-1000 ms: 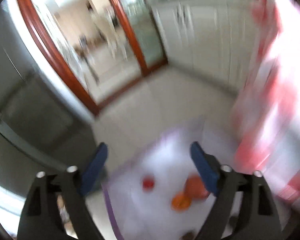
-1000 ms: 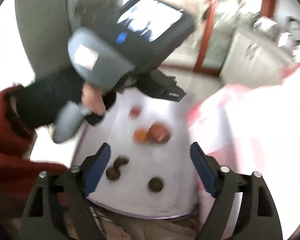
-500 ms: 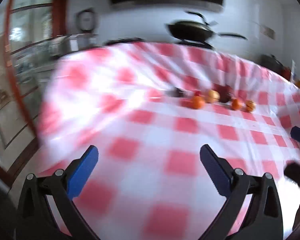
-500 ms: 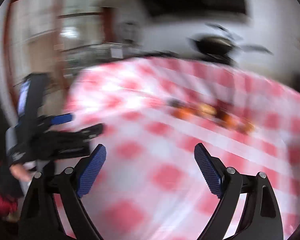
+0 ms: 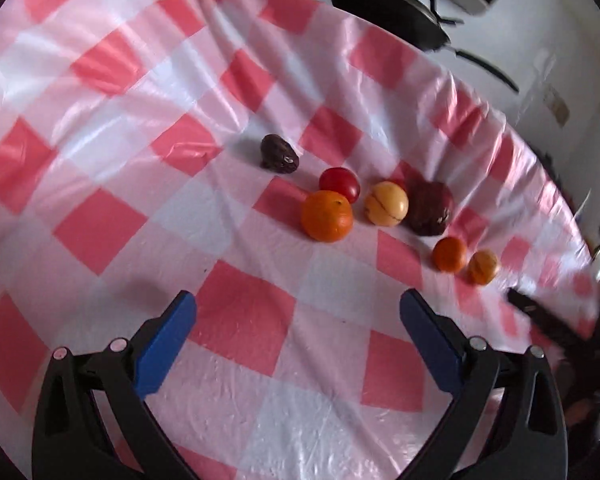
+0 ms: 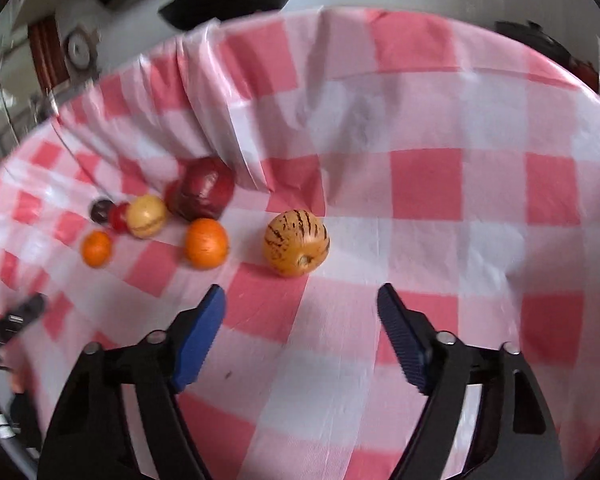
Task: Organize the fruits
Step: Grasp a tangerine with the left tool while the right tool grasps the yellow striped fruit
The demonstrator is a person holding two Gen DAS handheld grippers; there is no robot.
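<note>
Left wrist view: a checked cloth (image 5: 100, 224) was spread over the table, with a black pan (image 5: 388, 12) beyond its far edge. The left gripper (image 5: 298, 320) and the right gripper (image 6: 300, 312) were both held wide apart, empty, above the cloth. On the cloth lay a maroon fruit (image 5: 430, 208); just left of it, a yellow fruit (image 5: 386, 203), an orange (image 5: 326, 216), a tomato (image 5: 340, 183); nearer the grippers, a striped melon (image 6: 296, 249).
</note>
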